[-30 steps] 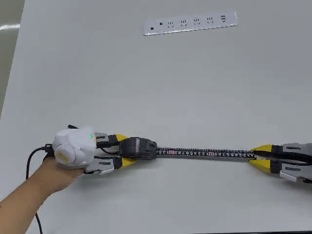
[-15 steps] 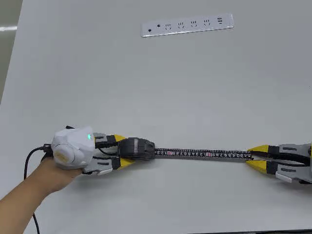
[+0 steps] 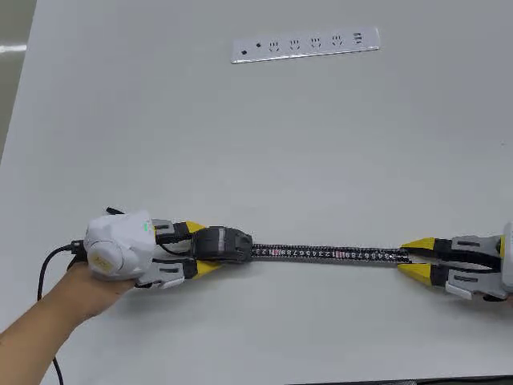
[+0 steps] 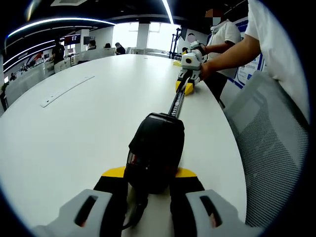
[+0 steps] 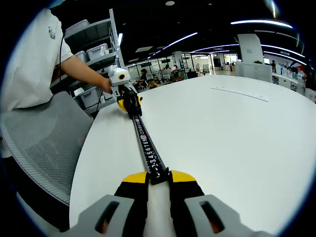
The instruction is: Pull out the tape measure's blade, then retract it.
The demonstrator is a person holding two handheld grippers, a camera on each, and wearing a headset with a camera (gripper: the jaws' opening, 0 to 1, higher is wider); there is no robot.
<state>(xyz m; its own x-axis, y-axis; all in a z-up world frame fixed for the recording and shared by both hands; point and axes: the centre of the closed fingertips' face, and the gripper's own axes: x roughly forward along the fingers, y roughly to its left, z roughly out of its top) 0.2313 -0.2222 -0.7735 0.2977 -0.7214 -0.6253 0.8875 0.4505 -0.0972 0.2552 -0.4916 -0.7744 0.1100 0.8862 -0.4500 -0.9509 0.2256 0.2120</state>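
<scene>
The tape measure (image 3: 224, 244) is a dark, rounded case lying on the white worktop (image 3: 240, 144), at about 8 o'clock in the head view. Its blade (image 3: 329, 253) is drawn out flat along the worktop toward 3 o'clock. The blade is dark with a row of pale numerals and a few red marks. In the right gripper view the digits 3 4 5 6 7 8 9 can be read on the blade (image 5: 145, 143) just ahead of the fingers. Any label on the case (image 4: 155, 150) is too blurred to read.

The left gripper (image 3: 204, 247) has its yellow-tipped fingers (image 4: 113, 173) clamped against the two sides of the case, which fills the gap between them. A hand (image 3: 88, 289) at 7 o'clock holds the gripper's white body, and a black cable (image 3: 48, 265) trails from it.

The right gripper (image 3: 413, 257), at 4 o'clock, has its fingers (image 5: 182, 177) drawn almost together, pinching the free end of the blade.

Each gripper view looks along the blade to the other gripper (image 4: 185, 88) (image 5: 129, 104) at 12 o'clock.

A white power strip (image 3: 304, 45) lies well apart from all this at 12 o'clock in the head view. A grey mesh chair back (image 5: 39, 143) stands beside the worktop edge.
</scene>
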